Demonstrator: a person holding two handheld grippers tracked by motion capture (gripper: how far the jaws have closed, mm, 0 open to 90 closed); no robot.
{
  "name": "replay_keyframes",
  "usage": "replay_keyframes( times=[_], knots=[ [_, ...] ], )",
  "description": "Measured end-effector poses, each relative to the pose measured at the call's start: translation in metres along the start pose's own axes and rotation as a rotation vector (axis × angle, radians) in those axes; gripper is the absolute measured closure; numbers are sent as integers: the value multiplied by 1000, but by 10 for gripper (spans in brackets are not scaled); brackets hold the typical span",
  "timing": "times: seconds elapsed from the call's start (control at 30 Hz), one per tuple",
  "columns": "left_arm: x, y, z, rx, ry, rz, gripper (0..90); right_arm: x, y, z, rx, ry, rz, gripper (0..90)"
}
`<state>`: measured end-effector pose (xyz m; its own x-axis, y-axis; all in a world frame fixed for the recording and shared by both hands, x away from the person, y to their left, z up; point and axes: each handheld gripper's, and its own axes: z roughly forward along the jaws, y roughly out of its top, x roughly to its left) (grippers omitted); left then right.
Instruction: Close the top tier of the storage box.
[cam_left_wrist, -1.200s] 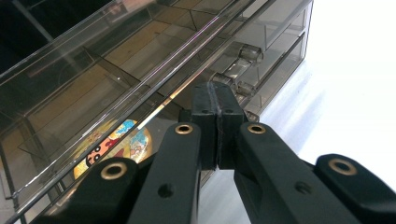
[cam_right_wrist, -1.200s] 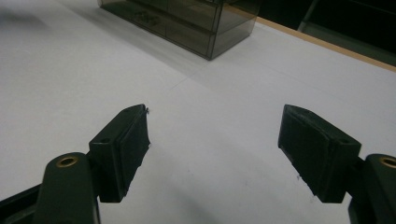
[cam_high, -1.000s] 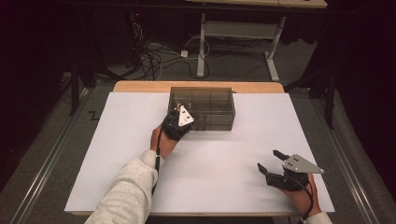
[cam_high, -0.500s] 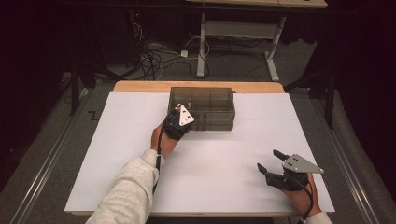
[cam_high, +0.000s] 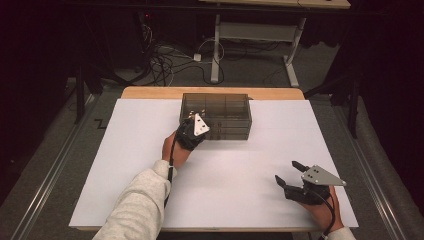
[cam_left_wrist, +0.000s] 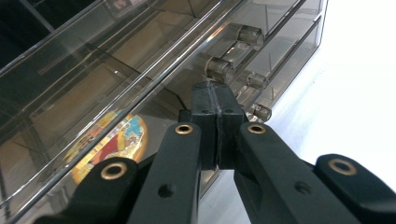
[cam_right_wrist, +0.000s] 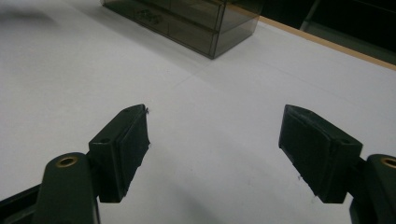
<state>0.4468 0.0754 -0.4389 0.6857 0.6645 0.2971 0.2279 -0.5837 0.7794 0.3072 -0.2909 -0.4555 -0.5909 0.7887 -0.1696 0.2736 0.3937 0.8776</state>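
Comparison with the two earlier high-view pictures finds no visible change: both hands and the drawer box sit where they were. The left gripper (cam_high: 192, 131) remains at the front-left corner of the smoked clear drawer box (cam_high: 216, 116), which stands at 12 o'clock on the table (cam_high: 125, 175), near its far edge. In the left gripper view the jaws are pressed together, their tips just short of a round clear drawer knob (cam_left_wrist: 219, 70); they appear to grip nothing, though contact with the knob cannot be settled. A colourful round item (cam_left_wrist: 112, 144) lies inside behind the drawer front. The right gripper (cam_high: 292, 180) rests at 5 o'clock, jaws wide apart and empty. Judgement: the drawer is not yet drawn out; the pause suggests alignment on the knob before a pull.
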Motion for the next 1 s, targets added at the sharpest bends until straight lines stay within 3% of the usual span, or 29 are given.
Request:
replay_keyframes(
  times=[1.0],
  knots=[
    [2,4,-19,-38,13,10,846,2,0,1,5,2,-3,241]
  ],
)
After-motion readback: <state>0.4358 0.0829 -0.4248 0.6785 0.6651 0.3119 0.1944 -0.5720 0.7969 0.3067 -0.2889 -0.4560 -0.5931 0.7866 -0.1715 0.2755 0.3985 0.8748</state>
